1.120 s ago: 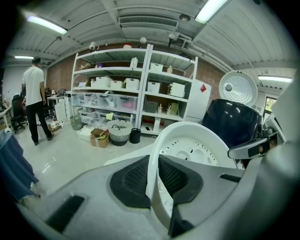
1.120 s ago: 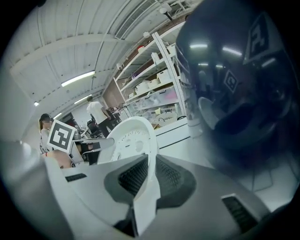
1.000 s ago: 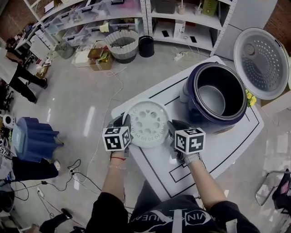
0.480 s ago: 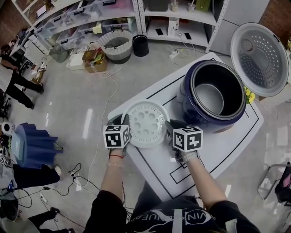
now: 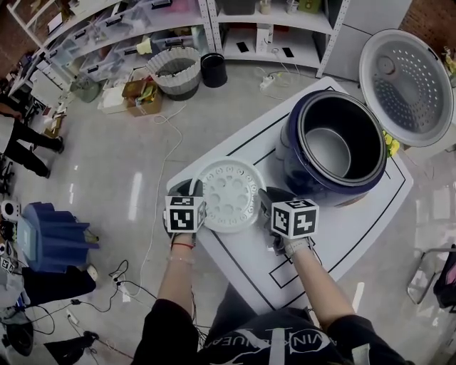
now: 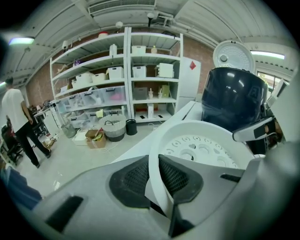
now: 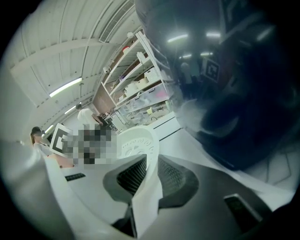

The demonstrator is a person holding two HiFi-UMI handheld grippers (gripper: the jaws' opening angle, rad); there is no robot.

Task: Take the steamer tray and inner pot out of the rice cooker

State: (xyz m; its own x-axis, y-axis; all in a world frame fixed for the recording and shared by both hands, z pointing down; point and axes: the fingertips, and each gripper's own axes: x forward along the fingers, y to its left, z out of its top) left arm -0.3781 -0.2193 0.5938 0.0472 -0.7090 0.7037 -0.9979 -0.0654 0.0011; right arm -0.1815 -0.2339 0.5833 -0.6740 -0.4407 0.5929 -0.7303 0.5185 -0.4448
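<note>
Navy cooker (image 5: 288, 153), lid (image 5: 406, 85) open, beside tray (image 5: 229, 194)

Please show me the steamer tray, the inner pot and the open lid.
steamer tray (image 5: 229, 194), head view, on its perforated floor.
inner pot (image 5: 329, 151), head view, on its grey bottom.
lid (image 5: 410, 89), head view, on its perforated inner side.

Head view looks down — 2 gripper views closely share steamer tray (image 6: 206, 140).

White shelves (image 5: 274, 21) line a glossy grey floor (image 5: 107, 153).
</note>
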